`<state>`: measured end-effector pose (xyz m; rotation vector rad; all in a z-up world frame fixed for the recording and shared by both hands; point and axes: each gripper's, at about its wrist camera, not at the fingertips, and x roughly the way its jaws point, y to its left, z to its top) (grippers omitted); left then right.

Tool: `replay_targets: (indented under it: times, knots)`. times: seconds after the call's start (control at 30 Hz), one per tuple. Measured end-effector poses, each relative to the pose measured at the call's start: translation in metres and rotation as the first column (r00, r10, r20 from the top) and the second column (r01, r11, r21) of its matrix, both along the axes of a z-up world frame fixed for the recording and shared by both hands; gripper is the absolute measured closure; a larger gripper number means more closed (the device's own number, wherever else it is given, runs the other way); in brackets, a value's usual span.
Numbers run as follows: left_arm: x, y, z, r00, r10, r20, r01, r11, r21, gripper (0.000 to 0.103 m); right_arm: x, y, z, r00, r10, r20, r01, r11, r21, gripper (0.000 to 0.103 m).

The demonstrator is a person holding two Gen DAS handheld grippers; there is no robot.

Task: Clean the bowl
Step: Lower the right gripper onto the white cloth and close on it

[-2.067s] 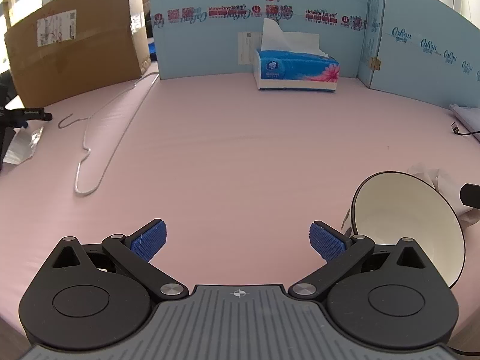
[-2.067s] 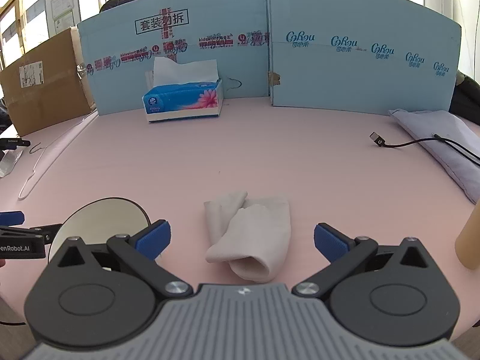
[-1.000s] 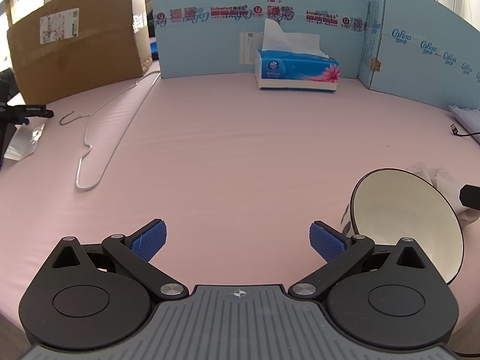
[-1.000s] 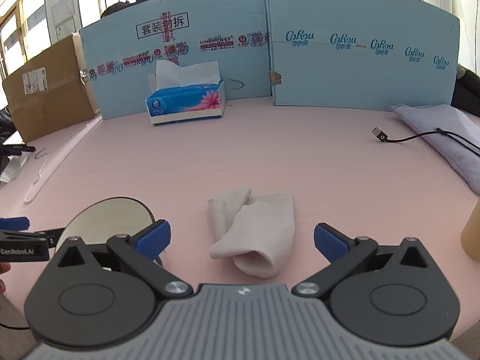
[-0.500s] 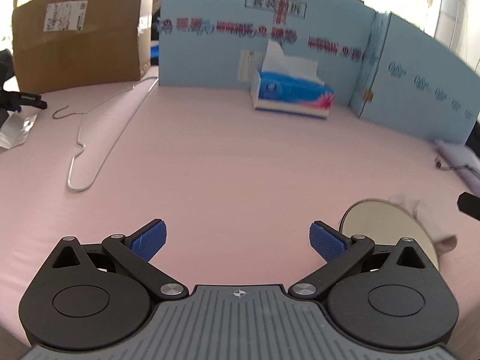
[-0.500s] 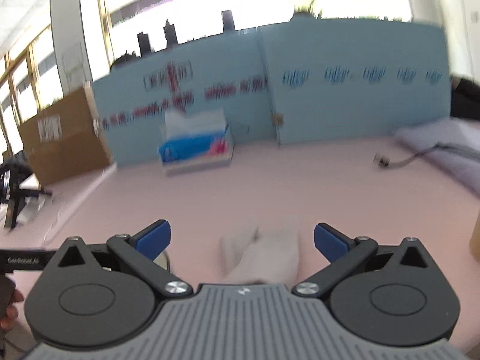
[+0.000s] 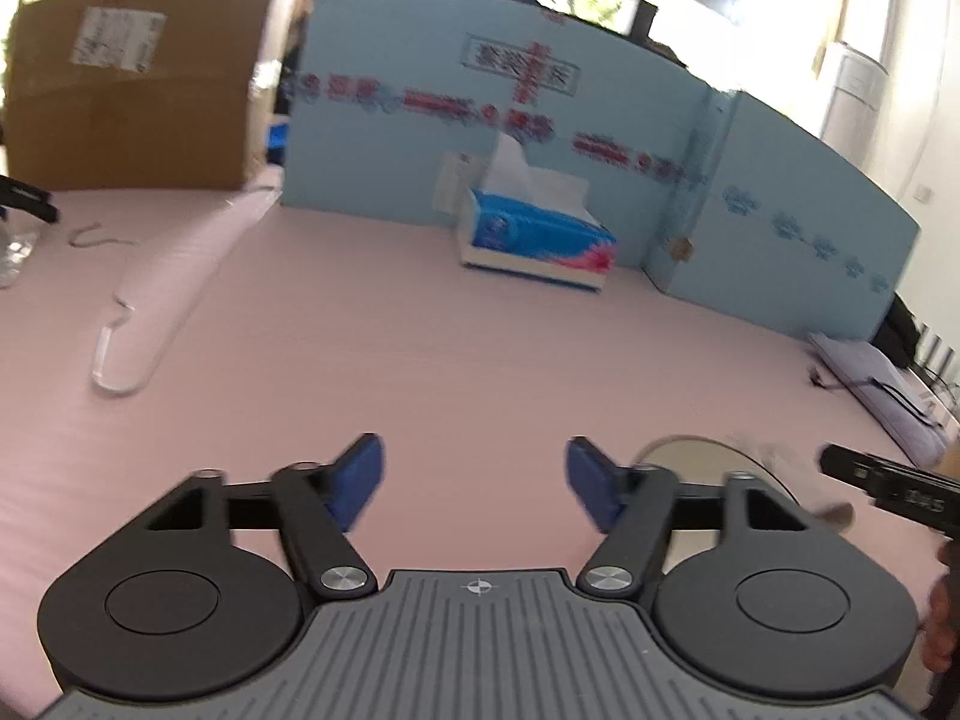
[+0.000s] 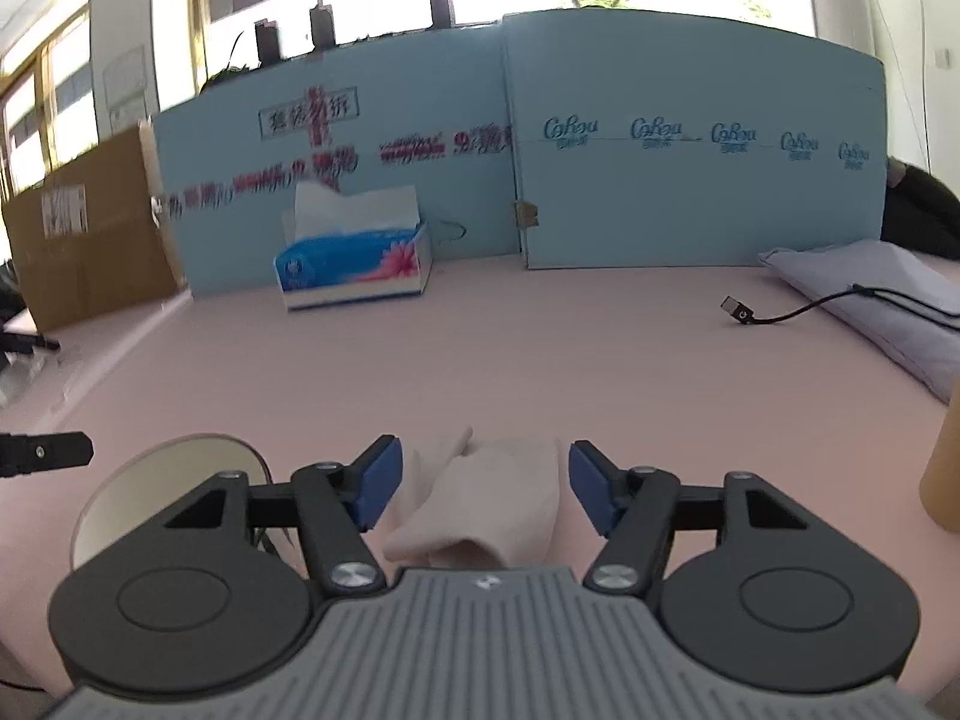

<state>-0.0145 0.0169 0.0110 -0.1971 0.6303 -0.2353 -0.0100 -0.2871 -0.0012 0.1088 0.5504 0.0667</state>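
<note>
Since a second ago both views tilted up; your left gripper [image 7: 474, 480] closes on nothing, right gripper [image 8: 480, 483] closes around the cloth [image 8: 480, 498], bowl [image 8: 162, 480] at nine o'clock.

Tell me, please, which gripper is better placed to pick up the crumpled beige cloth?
Right. The right gripper has the crumpled beige cloth between its closing jaws, not yet pinched. The left gripper is closing on nothing, beside the white round bowl.

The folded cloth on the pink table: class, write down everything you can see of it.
The cloth is pale beige, soft and loosely folded, with one corner sticking up at the far end. It lies flat on the pink table, just right of the bowl. The right gripper has it between its blue pads; the jaws are closing, but the pads do not yet press it.
</note>
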Motion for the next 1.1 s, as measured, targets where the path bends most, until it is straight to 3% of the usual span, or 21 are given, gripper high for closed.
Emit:
replay_targets:
  times: [0.13,0.23,0.47,0.9,1.03,1.1]
  knots:
    - [0.003,-0.01,-0.002,0.998,-0.061,-0.018,0.061,0.998,0.012,0.049,0.004,0.002,-0.004,1.0,0.004,-0.018,-0.004,1.0,-0.016,0.043]
    - [0.006,-0.014,-0.004,0.997,-0.074,-0.028,0.074,0.997,0.015,0.052,0.004,0.004,-0.005,1.0,0.009,-0.024,-0.01,1.0,-0.028,0.046]
    - [0.008,-0.018,-0.004,0.997,-0.069,-0.032,0.071,0.997,0.043,0.053,0.006,0.012,-0.012,0.998,0.049,-0.049,-0.052,0.997,-0.063,0.056]
    - [0.015,-0.019,-0.005,0.996,-0.084,-0.041,0.087,0.995,0.059,0.051,0.012,0.024,-0.027,0.989,0.094,-0.115,-0.111,0.982,-0.15,0.058]
    - [0.016,-0.02,-0.007,0.994,-0.097,-0.044,0.1,0.993,0.059,0.052,0.015,0.02,-0.027,0.988,0.096,-0.123,-0.115,0.981,-0.156,0.07]
    - [0.017,-0.02,-0.007,0.994,-0.1,-0.046,0.103,0.993,0.055,0.052,0.016,0.017,-0.027,0.988,0.088,-0.124,-0.108,0.981,-0.161,0.084]
